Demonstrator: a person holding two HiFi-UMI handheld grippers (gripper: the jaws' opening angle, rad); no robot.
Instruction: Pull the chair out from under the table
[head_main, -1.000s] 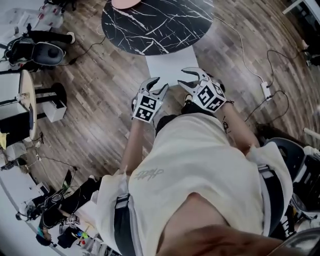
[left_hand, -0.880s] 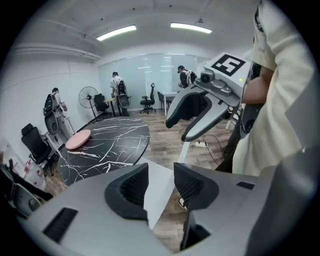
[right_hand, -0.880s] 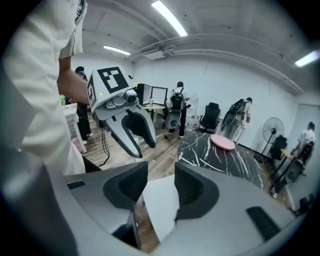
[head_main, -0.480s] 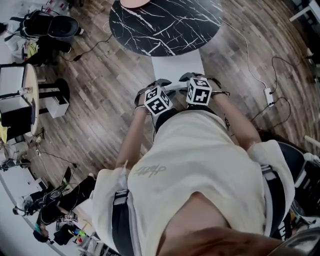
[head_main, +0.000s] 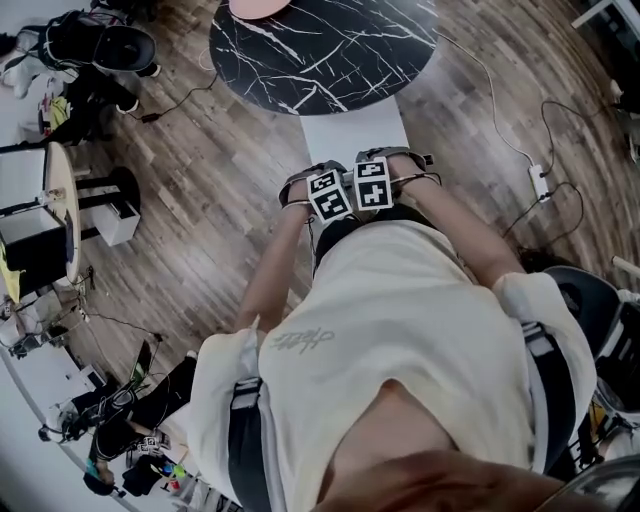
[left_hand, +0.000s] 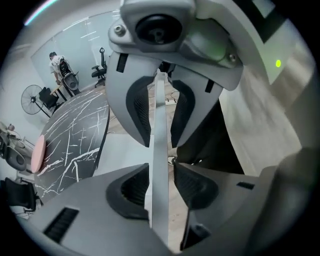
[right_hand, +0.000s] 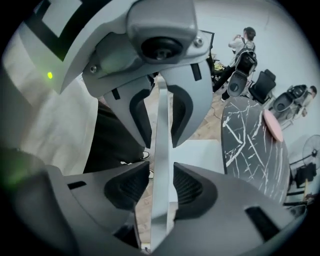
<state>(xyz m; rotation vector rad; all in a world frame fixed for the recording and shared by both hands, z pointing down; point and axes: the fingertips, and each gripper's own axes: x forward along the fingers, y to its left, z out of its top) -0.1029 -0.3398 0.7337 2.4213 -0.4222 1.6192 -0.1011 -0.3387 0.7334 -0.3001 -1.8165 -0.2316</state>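
Observation:
A white chair (head_main: 355, 125) stands with its seat tucked under the round black marble table (head_main: 320, 45). Both grippers point down at the top edge of its thin white backrest (left_hand: 159, 150), side by side and facing each other. My left gripper (head_main: 315, 185) straddles that edge (left_hand: 160, 172) with small gaps at its pads. My right gripper (head_main: 385, 170) is astride the same panel (right_hand: 161, 172); its jaws have just been closing around the backrest, and slim gaps still show. Each gripper view shows the other gripper opposite, also astride the panel.
A cable and power strip (head_main: 538, 180) lie on the wood floor at the right. A dark office chair (head_main: 590, 300) stands behind me on the right, a small white side table (head_main: 40, 210) at the left. A pink disc (head_main: 262, 8) rests on the table's far edge.
Both grippers have come down from above the seat and drawn together, tipping downward. They now sit astride the top of the chair's backrest.

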